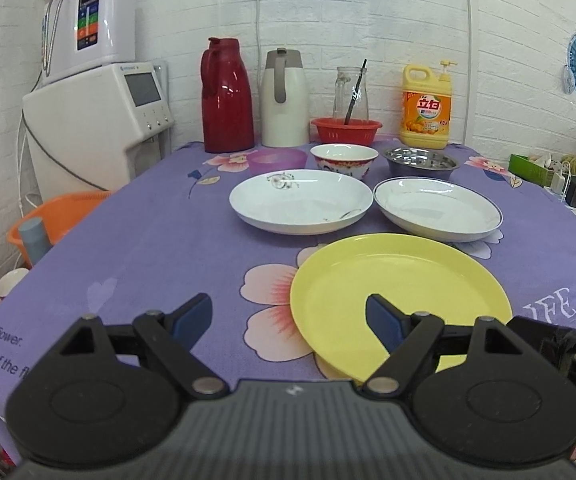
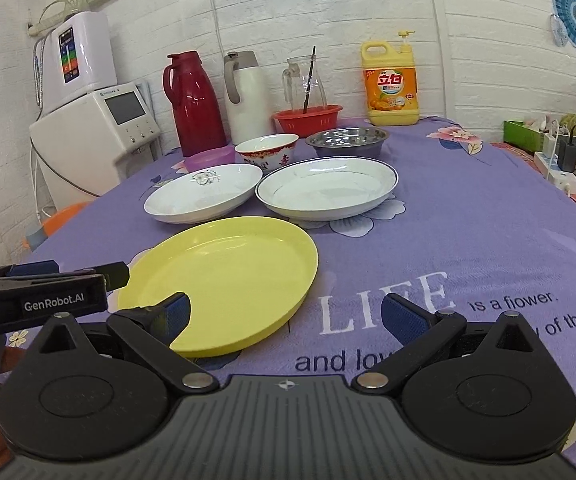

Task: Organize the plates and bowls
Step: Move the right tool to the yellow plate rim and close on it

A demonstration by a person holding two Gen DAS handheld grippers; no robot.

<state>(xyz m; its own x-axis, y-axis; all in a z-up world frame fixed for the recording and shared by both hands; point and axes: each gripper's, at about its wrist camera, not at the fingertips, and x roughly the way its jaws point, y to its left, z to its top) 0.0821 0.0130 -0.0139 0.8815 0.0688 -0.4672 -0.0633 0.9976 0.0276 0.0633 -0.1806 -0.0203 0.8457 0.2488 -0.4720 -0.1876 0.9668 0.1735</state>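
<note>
Nothing is held by either tool. The left gripper point(image 1: 289, 316) is spread wide, its fingers empty, and the right gripper point(image 2: 286, 314) is likewise parted with nothing between its pads.

The round, shallow yellow plastic plate point(image 1: 399, 300) is seen nearest, flat on the purple flowered tablecloth point(image 1: 148, 240). Behind it, two white ceramic plates are set side by side: a flower-printed white plate point(image 1: 299, 202) and a blue-rimmed white plate point(image 1: 437, 208). Further back a translucent purple plastic bowl point(image 1: 276, 160), a red-patterned white ceramic bowl point(image 1: 343, 158) and a stainless steel bowl point(image 1: 421, 162) are lined up in a row.

The relation that matters: the yellow plate's near-left rim is already framed between the left gripper's fingers, ahead and slightly to the right, while for the right gripper the plate is offset to the left, only its left finger overlapping the rim. The left hand is therefore judged the nearer; a short forward, lowering reach onto the rim would probably be called for. No stacking has yet been done.
</note>
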